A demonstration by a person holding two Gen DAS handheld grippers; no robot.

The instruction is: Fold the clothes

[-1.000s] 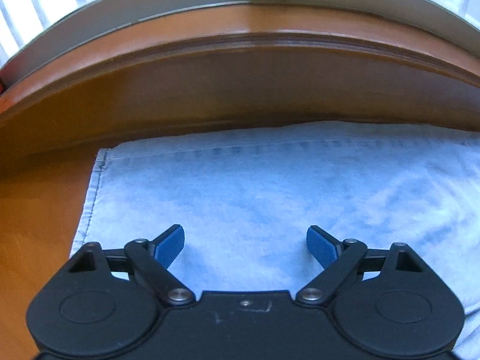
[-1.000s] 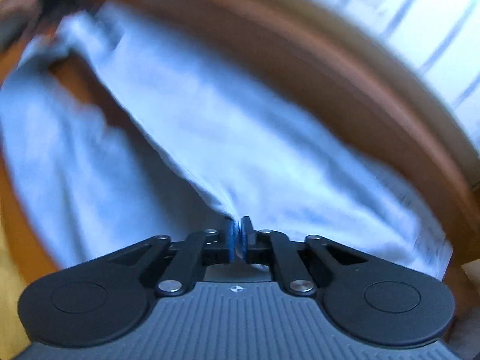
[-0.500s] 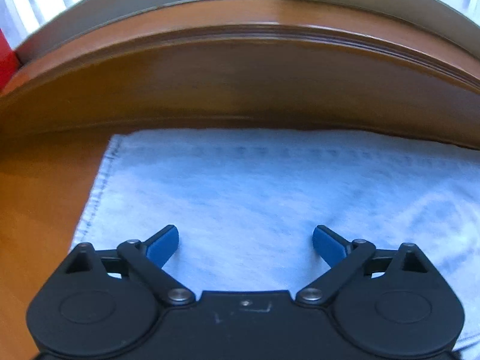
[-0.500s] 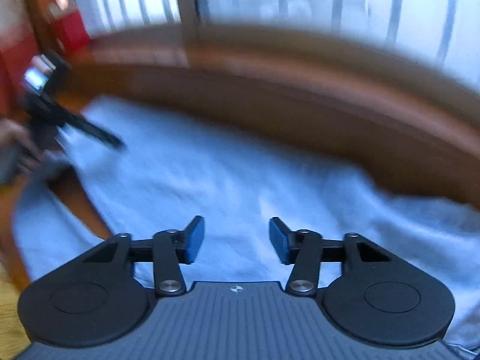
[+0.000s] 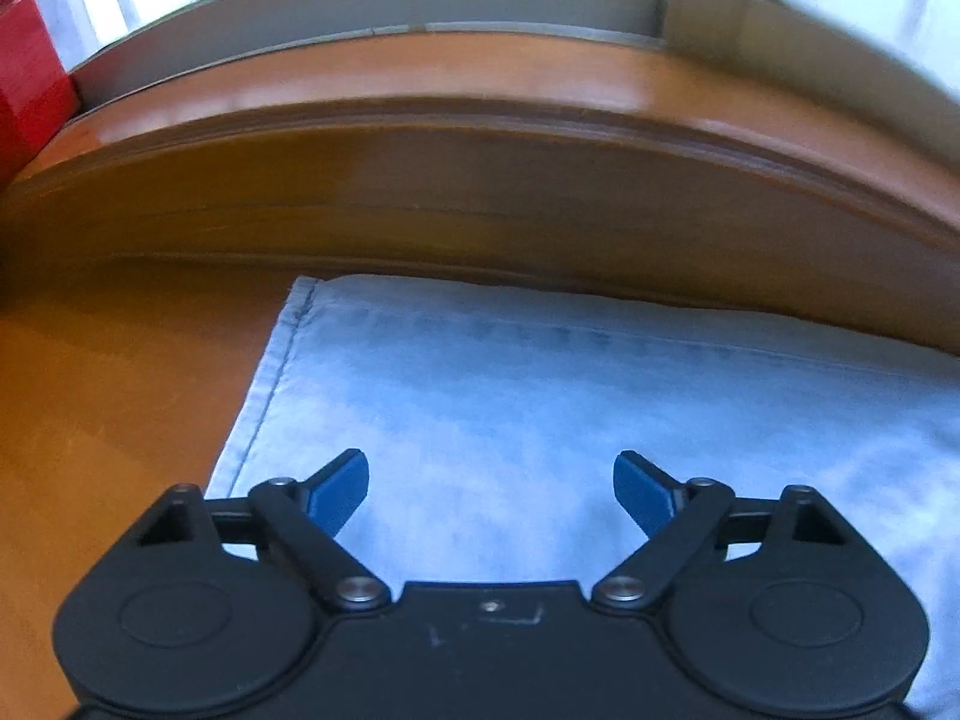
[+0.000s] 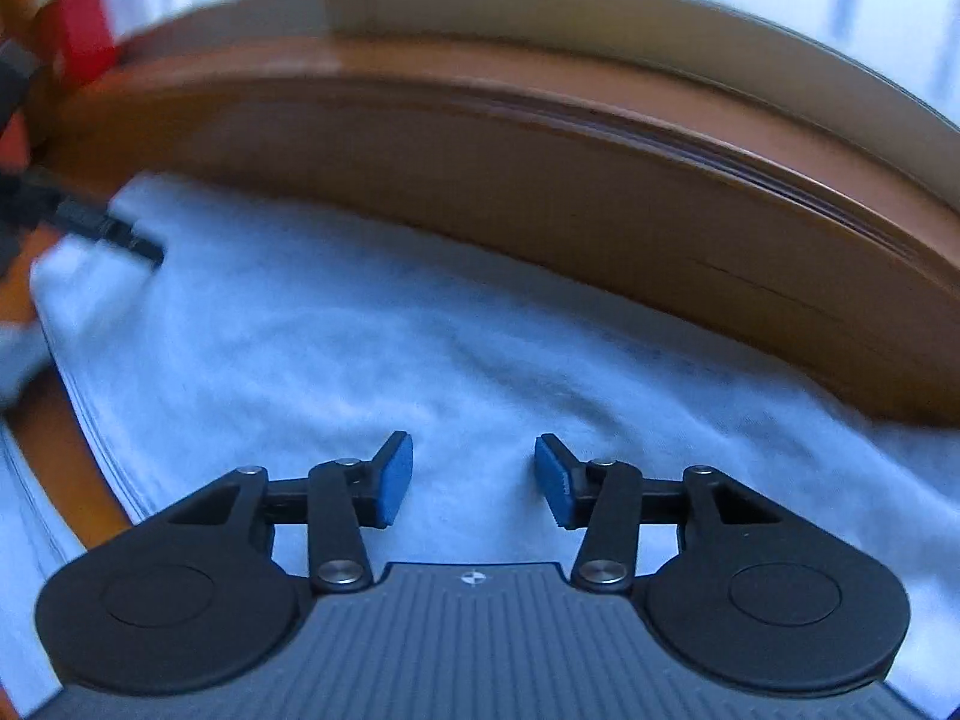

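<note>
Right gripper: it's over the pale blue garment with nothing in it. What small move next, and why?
Probably lower the right gripper, whose jaws have just been opening and are empty, onto the pale blue garment and smooth the new fold. The cloth looks laid over in layers at its left edge but is slightly rumpled. The left gripper is also open above it, near the hemmed corner.

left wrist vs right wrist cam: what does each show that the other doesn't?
Left wrist only: the garment's stitched side hem lying flat, and a wide bare stretch of the wooden table beside it.

Right wrist only: the left tool reaching in at the far left over the cloth, blurred, and a second fold of cloth separated by a strip of table.

Both: the light blue garment spread flat, the raised wooden ledge, the window behind, a red object, and each view's own tool open over the cloth, gripping nothing.
</note>
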